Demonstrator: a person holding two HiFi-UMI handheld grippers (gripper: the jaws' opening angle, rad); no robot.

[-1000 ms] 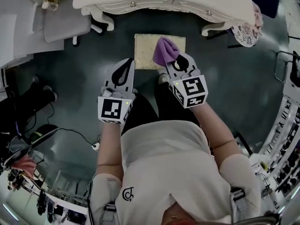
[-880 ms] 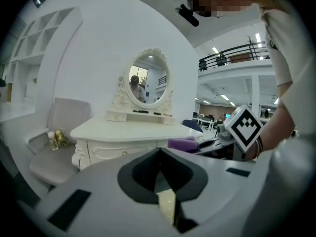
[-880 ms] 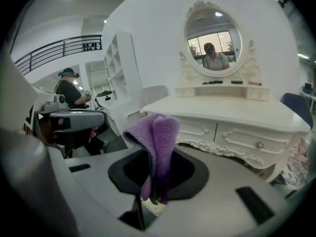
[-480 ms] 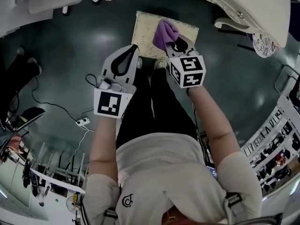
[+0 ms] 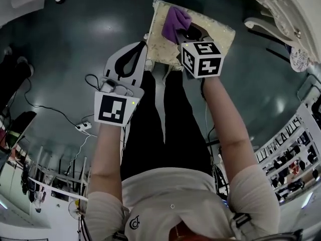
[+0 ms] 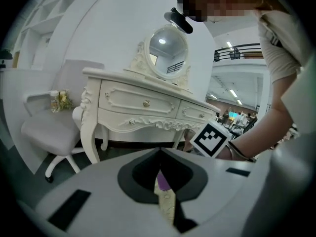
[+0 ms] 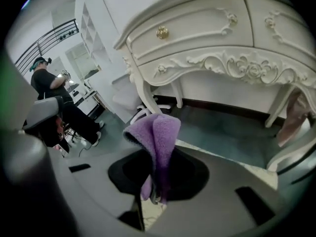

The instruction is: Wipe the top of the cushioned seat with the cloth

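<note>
Right gripper (image 5: 188, 32), arm outstretched, jaws clamping purple cloth (image 5: 175, 22) over cushioned seat (image 5: 218, 33)
Cloth near seat's upper-left edge, bare cushion rightward; left gripper (image 5: 134, 59) jaws together, empty

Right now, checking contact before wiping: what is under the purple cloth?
The cushioned seat lies below the purple cloth in the right gripper. The cloth hides whether they touch.

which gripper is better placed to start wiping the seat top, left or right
Right. The right gripper is shut on the purple cloth, over the cushioned seat. The left gripper is shut, empty, beside the seat's edge.
</note>
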